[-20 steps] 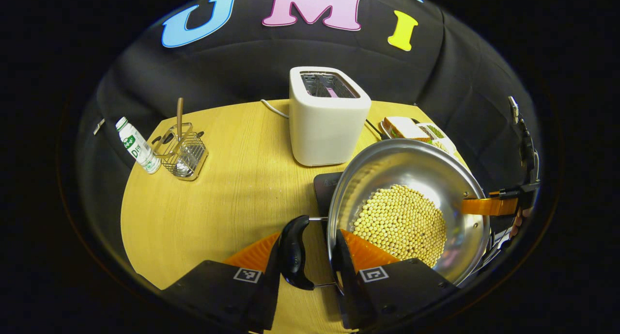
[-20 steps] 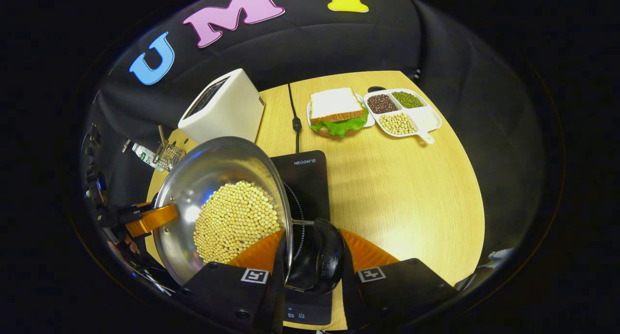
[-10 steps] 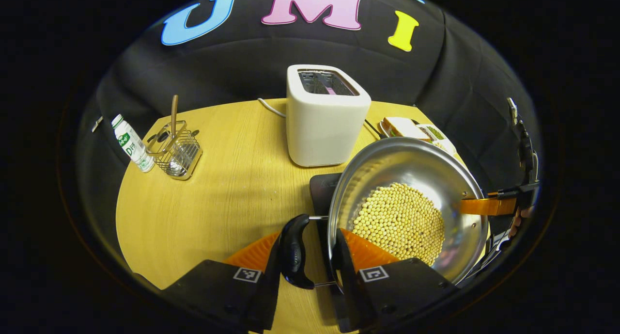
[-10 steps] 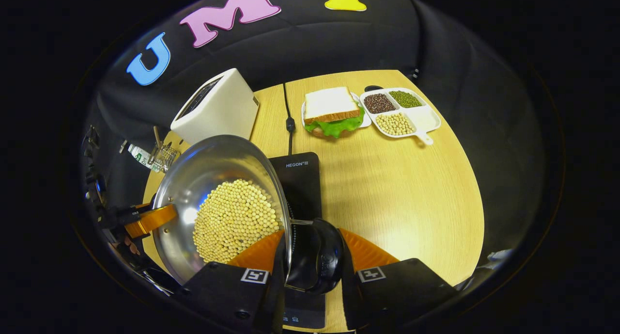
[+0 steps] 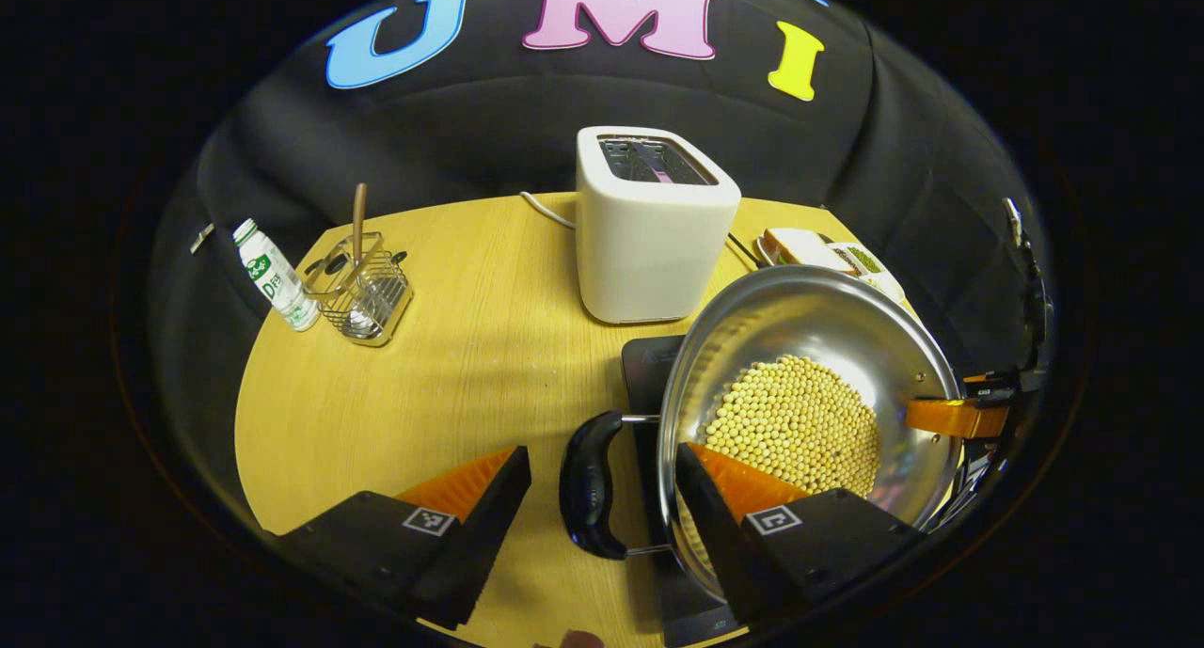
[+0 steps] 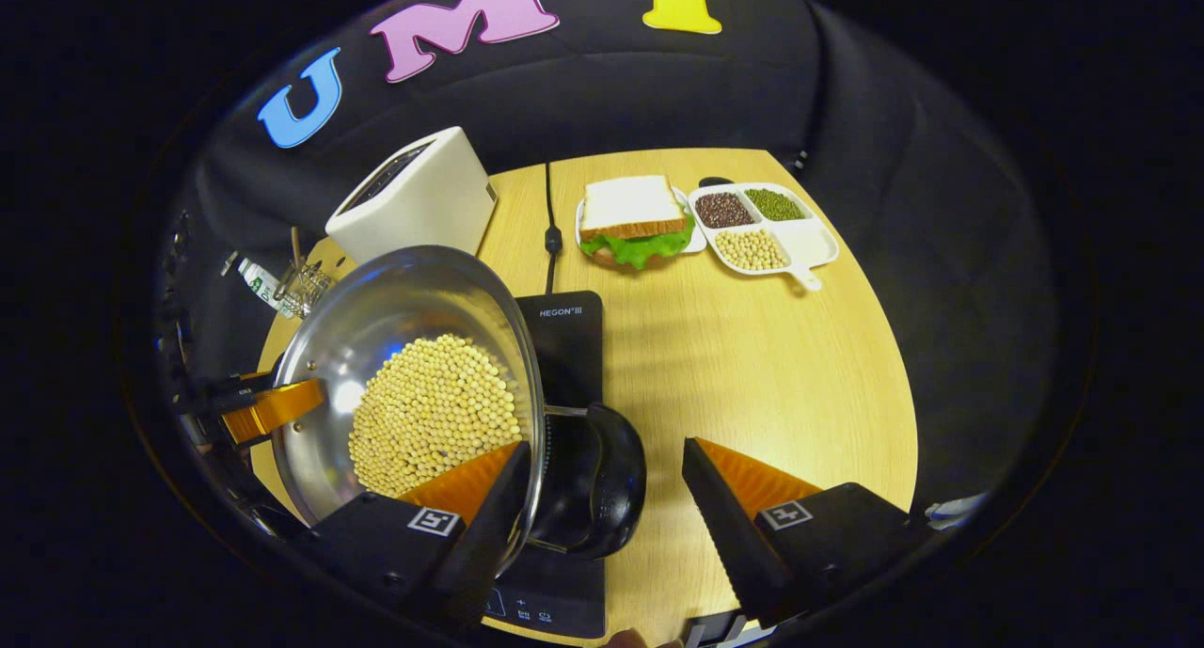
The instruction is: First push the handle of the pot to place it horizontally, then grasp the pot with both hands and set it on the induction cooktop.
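The pot (image 5: 809, 385) hides most of the induction cooktop (image 5: 644, 366); behind its rim, the sandwich (image 5: 801, 247) and divided tray (image 5: 861, 258) show only partly.

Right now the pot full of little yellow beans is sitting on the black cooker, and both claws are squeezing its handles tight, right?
Not quite. The pot of beans is on the black cooker, but the claws are open. The left gripper view shows the left claw spread wide around its handle, and the right gripper view shows the right claw apart from its handle too.
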Demonstrator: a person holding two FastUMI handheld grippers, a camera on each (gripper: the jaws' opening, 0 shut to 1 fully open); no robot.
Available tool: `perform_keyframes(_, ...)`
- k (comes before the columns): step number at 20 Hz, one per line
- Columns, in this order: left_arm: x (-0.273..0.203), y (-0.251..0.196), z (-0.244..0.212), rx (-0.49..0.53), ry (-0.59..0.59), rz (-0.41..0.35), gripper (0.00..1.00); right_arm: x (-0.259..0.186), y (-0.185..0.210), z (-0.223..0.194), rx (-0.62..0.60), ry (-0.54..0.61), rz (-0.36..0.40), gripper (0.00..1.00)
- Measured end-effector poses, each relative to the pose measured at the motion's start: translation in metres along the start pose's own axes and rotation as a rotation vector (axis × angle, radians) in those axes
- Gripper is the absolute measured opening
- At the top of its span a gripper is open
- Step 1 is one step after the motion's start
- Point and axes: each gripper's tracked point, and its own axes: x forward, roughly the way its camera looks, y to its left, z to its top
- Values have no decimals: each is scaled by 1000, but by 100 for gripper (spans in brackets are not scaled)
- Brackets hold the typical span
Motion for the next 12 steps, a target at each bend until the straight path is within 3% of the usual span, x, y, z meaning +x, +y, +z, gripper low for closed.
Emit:
perform_keyframes(5,-23,2,9,-22,-75,4,96,-34,-3,29,2,-164,-32,99)
perform_keyframes(12,-87,-3,35,-22,-243,-4,96,-119,6,84,-51,-428,-79,99)
